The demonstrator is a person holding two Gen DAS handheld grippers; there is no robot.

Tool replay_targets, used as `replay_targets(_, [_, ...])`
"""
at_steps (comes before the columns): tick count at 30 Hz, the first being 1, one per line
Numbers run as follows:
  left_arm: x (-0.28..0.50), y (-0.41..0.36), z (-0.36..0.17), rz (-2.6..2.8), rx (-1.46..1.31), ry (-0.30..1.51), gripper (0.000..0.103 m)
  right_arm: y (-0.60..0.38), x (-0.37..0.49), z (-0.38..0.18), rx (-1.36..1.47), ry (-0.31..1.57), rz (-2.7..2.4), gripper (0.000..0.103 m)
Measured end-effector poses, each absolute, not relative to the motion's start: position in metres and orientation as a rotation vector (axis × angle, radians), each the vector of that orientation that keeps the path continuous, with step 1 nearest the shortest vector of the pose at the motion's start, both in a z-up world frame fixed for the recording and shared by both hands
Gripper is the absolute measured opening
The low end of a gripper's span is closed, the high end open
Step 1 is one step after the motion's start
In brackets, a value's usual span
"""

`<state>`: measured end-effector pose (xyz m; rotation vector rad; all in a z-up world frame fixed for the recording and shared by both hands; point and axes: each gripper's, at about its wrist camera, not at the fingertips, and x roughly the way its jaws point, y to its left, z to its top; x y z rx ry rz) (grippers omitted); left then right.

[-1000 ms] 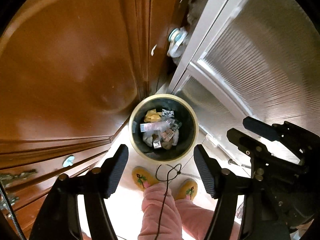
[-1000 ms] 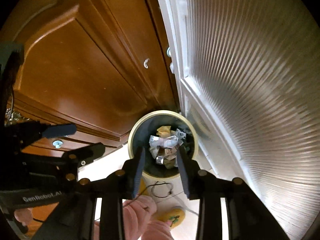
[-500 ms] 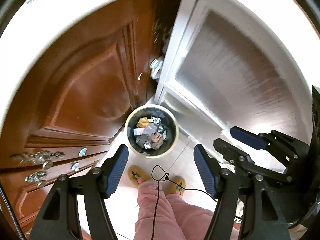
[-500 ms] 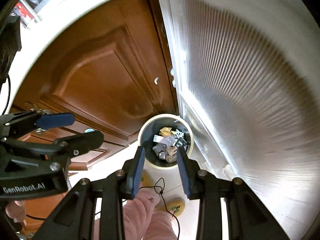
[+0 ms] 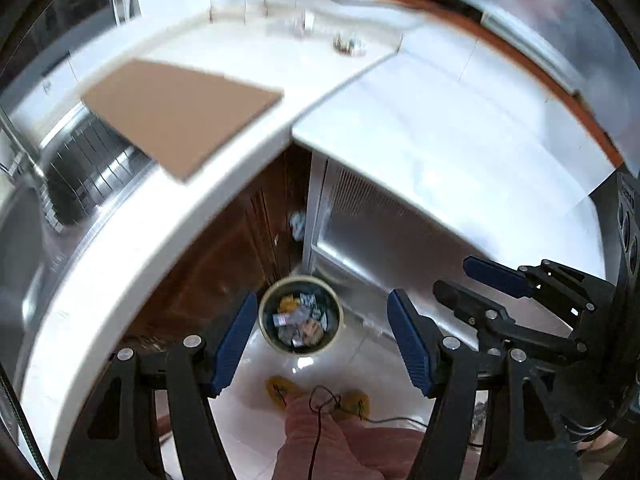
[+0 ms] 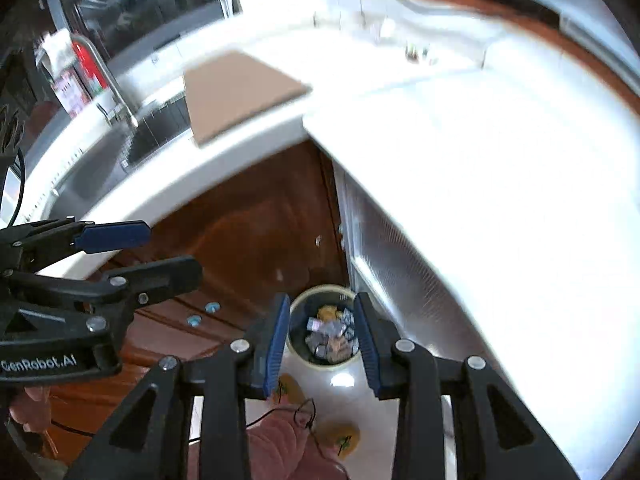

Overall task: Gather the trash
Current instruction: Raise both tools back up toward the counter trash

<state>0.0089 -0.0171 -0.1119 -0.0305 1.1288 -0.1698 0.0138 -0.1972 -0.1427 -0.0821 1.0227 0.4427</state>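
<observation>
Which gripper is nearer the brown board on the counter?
Left. The left gripper is on the side of the board; the right gripper is farther over, beyond it.

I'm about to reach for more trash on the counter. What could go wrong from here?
1. The cable loops over the knee, just above the slippers; a step could snag it.
2. The cardboard juts past the counter edge over the sink; a passing gripper could tip it in.
3. The bin stands right by the feet, easy to kick over.
</observation>
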Motion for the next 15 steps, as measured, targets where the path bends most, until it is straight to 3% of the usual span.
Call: replay_targets(15, [-0.009, -0.023, 0.002, -0.132, -0.005, 0.916, 0.068, -0.224, 0.010, -0.028, -0.082, 0.773, 0.423, 0.034])
